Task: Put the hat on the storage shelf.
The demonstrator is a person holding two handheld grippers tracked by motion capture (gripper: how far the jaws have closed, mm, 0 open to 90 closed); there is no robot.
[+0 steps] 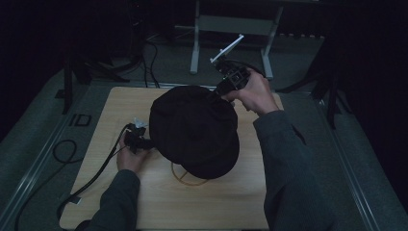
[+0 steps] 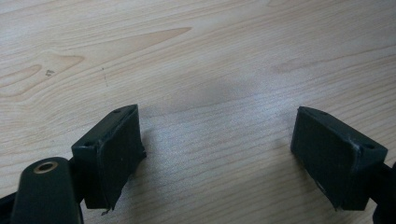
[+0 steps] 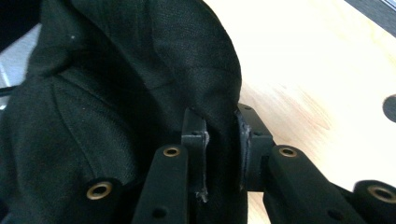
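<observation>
A black cloth hat hangs over the middle of the wooden table, lifted at its far right edge. My right gripper is shut on that edge; in the right gripper view the black fabric is pinched between the two pads. My left gripper sits at the hat's left side, low over the table. In the left gripper view its jaws stand wide apart with bare wood between them, and its gripper point holds nothing.
A thin tan ring lies on the table, partly under the hat's near edge. A black cable trails from the left gripper off the table's left. A metal frame stands on the floor behind the table.
</observation>
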